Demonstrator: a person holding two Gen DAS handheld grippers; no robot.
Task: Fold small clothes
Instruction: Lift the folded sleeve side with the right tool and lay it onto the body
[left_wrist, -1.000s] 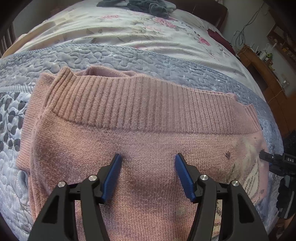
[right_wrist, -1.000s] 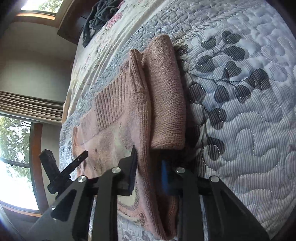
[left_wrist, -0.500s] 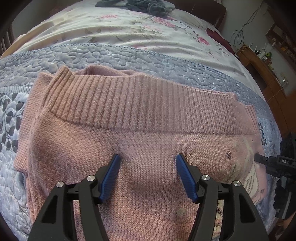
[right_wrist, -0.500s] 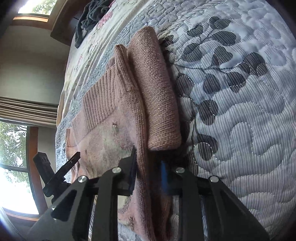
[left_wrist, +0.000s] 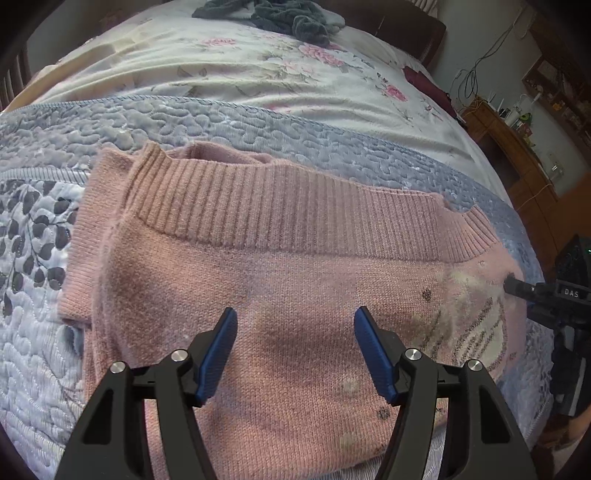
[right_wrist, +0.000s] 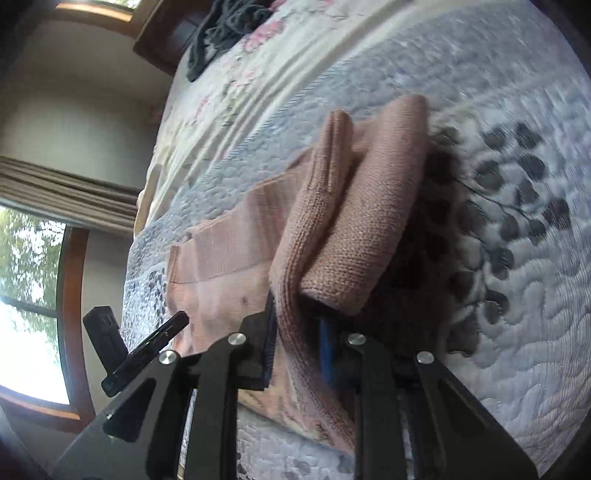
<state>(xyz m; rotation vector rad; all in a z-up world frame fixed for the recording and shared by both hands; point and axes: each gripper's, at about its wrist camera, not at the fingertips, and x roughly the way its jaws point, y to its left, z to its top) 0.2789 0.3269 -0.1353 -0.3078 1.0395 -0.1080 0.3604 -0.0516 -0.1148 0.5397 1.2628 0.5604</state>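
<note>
Pink sweater (left_wrist: 288, 295): spread on grey quilt (left_wrist: 258, 129), ribbed hem far side. Left gripper (left_wrist: 295, 350): above sweater's middle, fingers spread wide, holding nothing. Right gripper (right_wrist: 297, 347): tilted sideways, pinching sweater's folded edge (right_wrist: 295, 295), fabric raised off quilt.

Each black claw (left_wrist: 295, 350) (right_wrist: 295, 339) has blue pads (left_wrist: 218, 354) and silver screws (left_wrist: 178, 355).

Matt ribbed-knit pink sweater (left_wrist: 295, 280) on stitched quilted bedspread (left_wrist: 258, 125).
</note>
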